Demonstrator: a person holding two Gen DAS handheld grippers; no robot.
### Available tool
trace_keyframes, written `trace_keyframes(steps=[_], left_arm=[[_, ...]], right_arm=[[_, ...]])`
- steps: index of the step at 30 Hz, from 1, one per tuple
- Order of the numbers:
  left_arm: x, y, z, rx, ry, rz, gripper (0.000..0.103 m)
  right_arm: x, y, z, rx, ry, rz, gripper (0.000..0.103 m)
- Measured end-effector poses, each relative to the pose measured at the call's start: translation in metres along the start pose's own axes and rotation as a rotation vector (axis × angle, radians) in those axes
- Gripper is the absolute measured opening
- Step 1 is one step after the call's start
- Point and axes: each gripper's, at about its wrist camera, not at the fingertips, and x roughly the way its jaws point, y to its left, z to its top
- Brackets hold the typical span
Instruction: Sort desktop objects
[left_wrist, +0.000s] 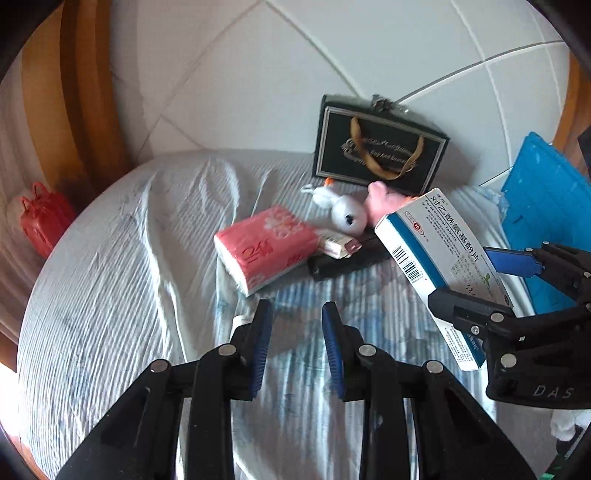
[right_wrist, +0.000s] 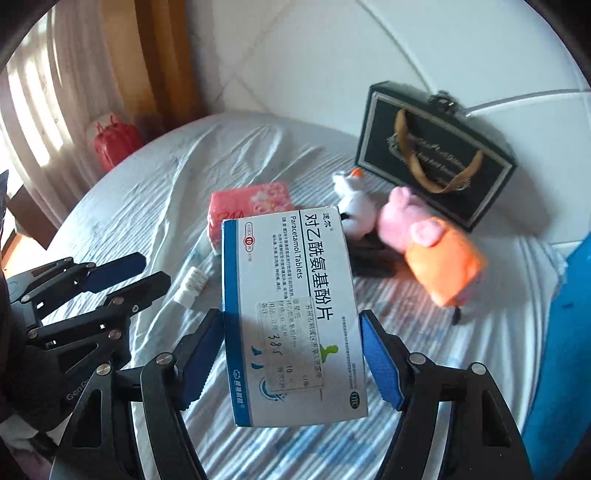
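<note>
My right gripper (right_wrist: 291, 354) is shut on a white and blue medicine box (right_wrist: 291, 314) and holds it above the striped cloth; the box also shows in the left wrist view (left_wrist: 439, 266), with the right gripper (left_wrist: 491, 280) on it. My left gripper (left_wrist: 297, 332) is open and empty over the cloth; it also shows in the right wrist view (right_wrist: 144, 269). A pink tissue pack (left_wrist: 264, 247), a small white bottle (right_wrist: 192, 286), a white plush duck (left_wrist: 343, 208), a pink pig plush (right_wrist: 432, 243) and a dark flat object (left_wrist: 347, 262) lie ahead.
A black gift bag (left_wrist: 380, 147) with gold handles stands at the back against the white padded wall. A blue bin (left_wrist: 546, 210) is at the right. A red bag (left_wrist: 42, 218) sits at the left by a wooden frame. The cloth (left_wrist: 122, 266) is wrinkled.
</note>
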Motion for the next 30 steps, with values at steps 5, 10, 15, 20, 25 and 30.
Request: trace_keyframes(steps=[5, 10, 15, 20, 25, 30], left_arm=[[-0.057, -0.056, 0.018, 0.099, -0.119, -0.074, 0.027], [-0.101, -0.127, 0.031, 0.19, -0.212, -0.173, 0.027], [-0.11, -0.176, 0.022, 0.217, -0.201, -0.212, 0.028], [-0.056, -0.141, -0.008, 0.148, -0.04, -0.138, 0.063], [0.017, -0.047, -0.041, 0.023, 0.117, 0.047, 0.063], [0.062, 0.03, -0.055, -0.055, 0.181, 0.139, 0.058]], right_arm=[[-0.079, -0.032, -0.001, 0.082, -0.156, -0.101, 0.073], [-0.154, -0.071, -0.027, 0.176, -0.26, -0.24, 0.073], [-0.21, -0.111, -0.06, 0.253, -0.306, -0.342, 0.074], [-0.187, -0.131, -0.084, 0.294, -0.222, -0.307, 0.073], [-0.098, -0.126, -0.092, 0.325, -0.082, -0.16, 0.073], [-0.011, -0.099, -0.08, 0.315, 0.023, -0.048, 0.073]])
